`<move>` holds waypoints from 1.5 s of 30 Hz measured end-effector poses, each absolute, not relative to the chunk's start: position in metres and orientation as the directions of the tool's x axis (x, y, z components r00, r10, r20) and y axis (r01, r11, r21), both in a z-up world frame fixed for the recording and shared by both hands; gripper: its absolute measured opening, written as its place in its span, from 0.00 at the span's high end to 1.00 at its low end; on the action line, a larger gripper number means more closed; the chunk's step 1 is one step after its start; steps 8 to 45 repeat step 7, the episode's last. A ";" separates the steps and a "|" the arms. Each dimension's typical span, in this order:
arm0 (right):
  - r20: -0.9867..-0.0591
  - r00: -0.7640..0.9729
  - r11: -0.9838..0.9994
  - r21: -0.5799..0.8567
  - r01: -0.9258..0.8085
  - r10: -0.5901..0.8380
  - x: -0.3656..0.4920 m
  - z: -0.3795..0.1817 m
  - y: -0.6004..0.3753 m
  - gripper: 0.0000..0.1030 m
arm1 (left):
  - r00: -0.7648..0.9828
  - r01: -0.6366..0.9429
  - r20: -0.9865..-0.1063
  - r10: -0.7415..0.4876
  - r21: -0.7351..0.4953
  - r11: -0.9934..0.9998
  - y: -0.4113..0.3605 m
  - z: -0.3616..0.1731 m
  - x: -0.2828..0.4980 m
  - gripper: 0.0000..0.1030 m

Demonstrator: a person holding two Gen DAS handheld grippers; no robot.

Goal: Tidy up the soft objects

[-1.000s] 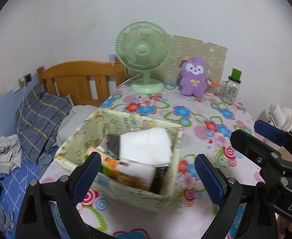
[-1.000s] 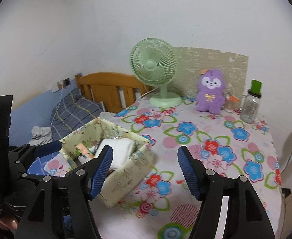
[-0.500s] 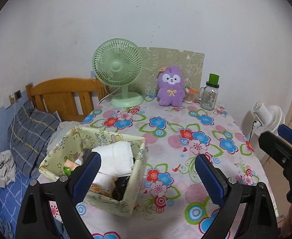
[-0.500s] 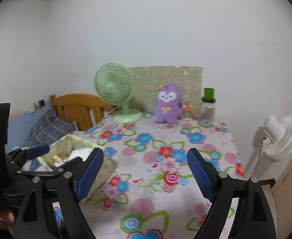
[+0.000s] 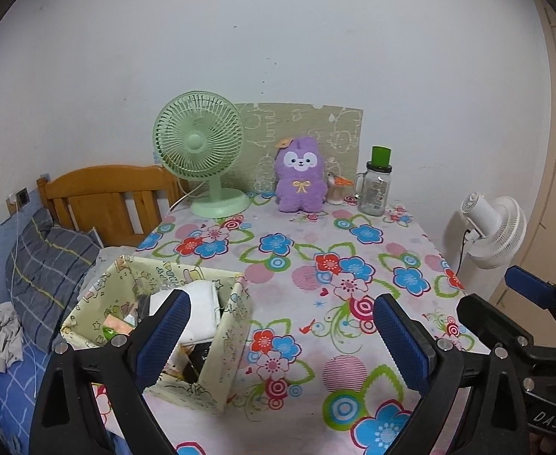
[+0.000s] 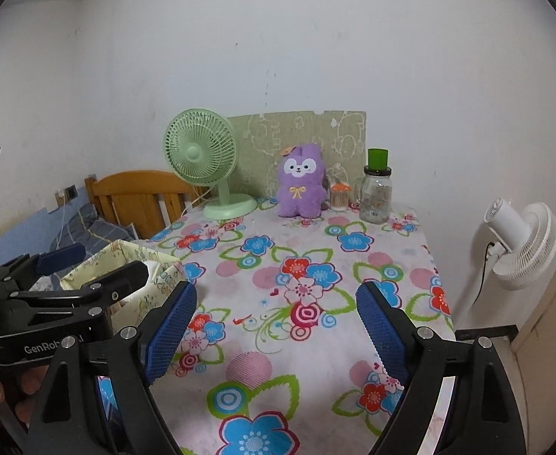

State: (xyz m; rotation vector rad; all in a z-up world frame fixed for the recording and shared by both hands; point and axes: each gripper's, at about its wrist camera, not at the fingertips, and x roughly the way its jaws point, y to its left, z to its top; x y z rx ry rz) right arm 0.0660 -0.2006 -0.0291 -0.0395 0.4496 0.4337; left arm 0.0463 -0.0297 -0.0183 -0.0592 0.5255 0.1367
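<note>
A purple plush toy [image 5: 299,174] [image 6: 300,184] sits upright at the back of the flowered table [image 5: 353,265], against a patterned board. At the table's near left corner stands a pale yellow fabric box [image 5: 224,326] [image 6: 152,261]; folded white soft items [image 5: 202,303] and other small things lie in it. My left gripper [image 5: 281,337] is open and empty, its left finger in front of the box. My right gripper [image 6: 276,328] is open above the table's near part, nothing between its blue pads [image 6: 171,322]. Each gripper also shows in the other's view: left gripper [image 6: 99,263], right gripper [image 5: 490,290].
A green desk fan [image 5: 198,144] stands at the back left. A glass jar with a green lid [image 5: 374,185] and a small toothpick holder [image 5: 336,191] stand right of the plush. A white floor fan [image 5: 494,227] is beyond the right edge, a bed with wooden headboard [image 5: 103,193] to the left.
Both grippers have pulled back from the box and swung to the right, so it now sits low at the left. The right gripper's jaws have widened.
</note>
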 end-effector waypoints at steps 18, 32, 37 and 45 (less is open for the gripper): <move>-0.434 0.809 0.909 0.061 -0.412 0.396 0.064 -0.029 -0.202 0.14 | 0.857 -0.132 -0.505 0.102 -0.024 0.991 -0.033 -0.018 0.046 0.04; -0.434 0.809 0.909 0.061 -0.412 0.396 0.064 -0.029 -0.202 0.14 | 0.857 -0.132 -0.505 0.102 -0.024 0.991 -0.033 -0.018 0.046 0.04; -0.434 0.809 0.909 0.061 -0.412 0.396 0.064 -0.029 -0.202 0.14 | 0.857 -0.132 -0.505 0.102 -0.024 0.991 -0.033 -0.018 0.046 0.04; -0.434 0.809 0.909 0.061 -0.412 0.396 0.064 -0.029 -0.202 0.14 | 0.857 -0.132 -0.505 0.102 -0.024 0.991 -0.033 -0.018 0.046 0.04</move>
